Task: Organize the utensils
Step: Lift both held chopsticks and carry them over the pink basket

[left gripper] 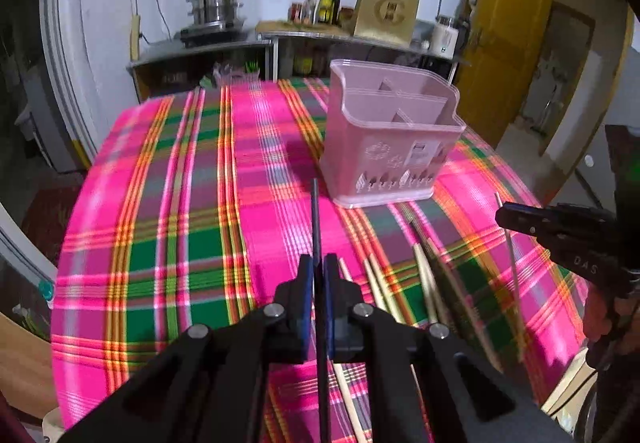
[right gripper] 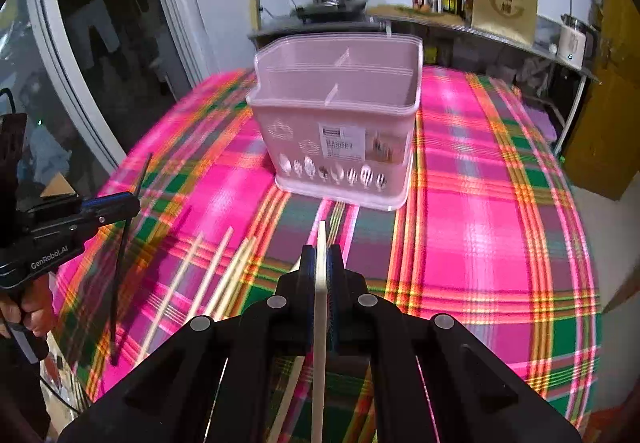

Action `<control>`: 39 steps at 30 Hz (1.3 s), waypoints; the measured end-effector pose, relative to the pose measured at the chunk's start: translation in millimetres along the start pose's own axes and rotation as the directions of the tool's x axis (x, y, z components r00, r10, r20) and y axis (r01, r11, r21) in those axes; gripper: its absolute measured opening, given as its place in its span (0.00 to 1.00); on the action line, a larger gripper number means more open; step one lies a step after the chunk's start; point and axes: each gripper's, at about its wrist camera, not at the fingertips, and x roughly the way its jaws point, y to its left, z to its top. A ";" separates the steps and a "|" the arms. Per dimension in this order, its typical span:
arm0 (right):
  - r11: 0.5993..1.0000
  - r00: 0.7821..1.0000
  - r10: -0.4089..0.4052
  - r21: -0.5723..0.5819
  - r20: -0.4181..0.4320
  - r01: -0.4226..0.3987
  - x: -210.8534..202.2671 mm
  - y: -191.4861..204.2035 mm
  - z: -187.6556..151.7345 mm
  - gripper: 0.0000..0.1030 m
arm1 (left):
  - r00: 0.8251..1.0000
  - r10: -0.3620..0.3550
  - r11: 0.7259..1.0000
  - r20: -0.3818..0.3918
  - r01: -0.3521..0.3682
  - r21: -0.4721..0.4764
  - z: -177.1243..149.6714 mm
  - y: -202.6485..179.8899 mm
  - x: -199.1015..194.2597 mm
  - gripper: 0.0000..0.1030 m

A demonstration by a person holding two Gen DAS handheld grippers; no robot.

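Observation:
A pink plastic utensil basket with dividers stands empty on the plaid tablecloth; it also shows in the right wrist view. My left gripper is shut on a dark chopstick, held above the cloth short of the basket; it shows from the side in the right wrist view. My right gripper is shut on a pale wooden chopstick, in front of the basket; it shows at the right of the left wrist view. Several pale chopsticks lie loose on the cloth between the grippers.
The table has a pink, green and orange plaid cloth. Behind it a shelf holds a steel pot, bottles and a gold box. A yellow door is at the right.

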 end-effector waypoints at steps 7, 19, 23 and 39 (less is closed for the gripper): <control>1.000 0.996 0.011 -0.017 0.086 -0.009 -34.0 10.7 8.1 0.05 | 0.997 -0.005 1.000 0.074 0.004 0.007 11.1 -0.4 -33.6 0.05; 1.000 0.983 0.025 -0.022 0.180 -0.022 -66.9 10.6 21.0 0.05 | 0.990 -0.014 0.999 0.137 0.010 0.033 29.1 -13.2 -57.4 0.05; 1.000 0.980 0.025 -0.022 0.198 -0.021 -70.0 8.9 29.0 0.05 | 0.988 -0.029 0.999 0.154 0.024 0.038 42.4 -18.3 -60.4 0.05; 0.999 0.956 0.049 -0.035 0.288 -0.041 -74.1 11.2 99.8 0.05 | 0.975 -0.088 0.996 0.205 0.080 0.047 124.0 -36.4 -59.9 0.05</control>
